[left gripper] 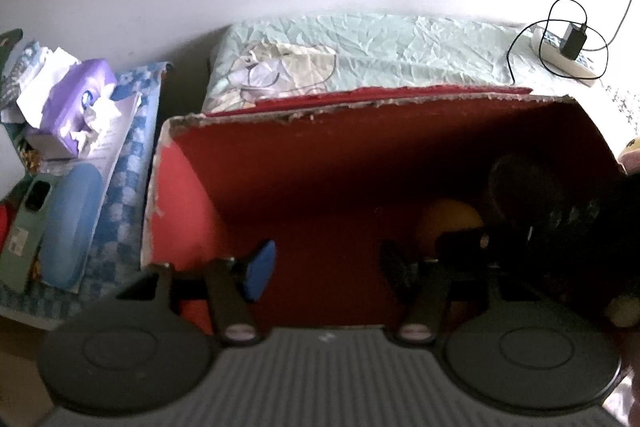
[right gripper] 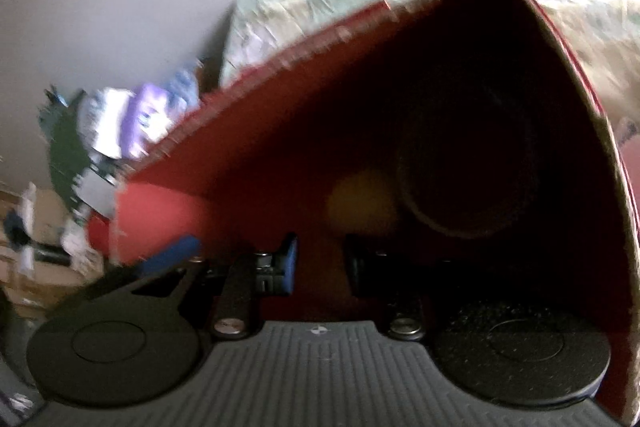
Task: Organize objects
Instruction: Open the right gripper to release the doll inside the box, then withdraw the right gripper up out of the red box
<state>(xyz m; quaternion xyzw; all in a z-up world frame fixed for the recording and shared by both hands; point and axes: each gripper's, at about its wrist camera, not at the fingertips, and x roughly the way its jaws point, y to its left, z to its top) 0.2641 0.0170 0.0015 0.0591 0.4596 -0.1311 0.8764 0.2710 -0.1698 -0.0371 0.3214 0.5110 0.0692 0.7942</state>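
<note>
Here both grippers reach into the red box (left gripper: 320, 163): left gripper (left gripper: 328, 267) jaws wide, right gripper (right gripper: 318, 263) jaws narrow, empty; yellow ball (right gripper: 360, 203) at twelve o'clock.

The left gripper (left gripper: 326, 267) is held level with its fingers (left gripper: 260, 269) spread wide apart and nothing gripped between them. The right gripper (right gripper: 320, 263) is tilted, its fingers (right gripper: 289, 263) parted by a narrower gap, with nothing seen between them
</note>
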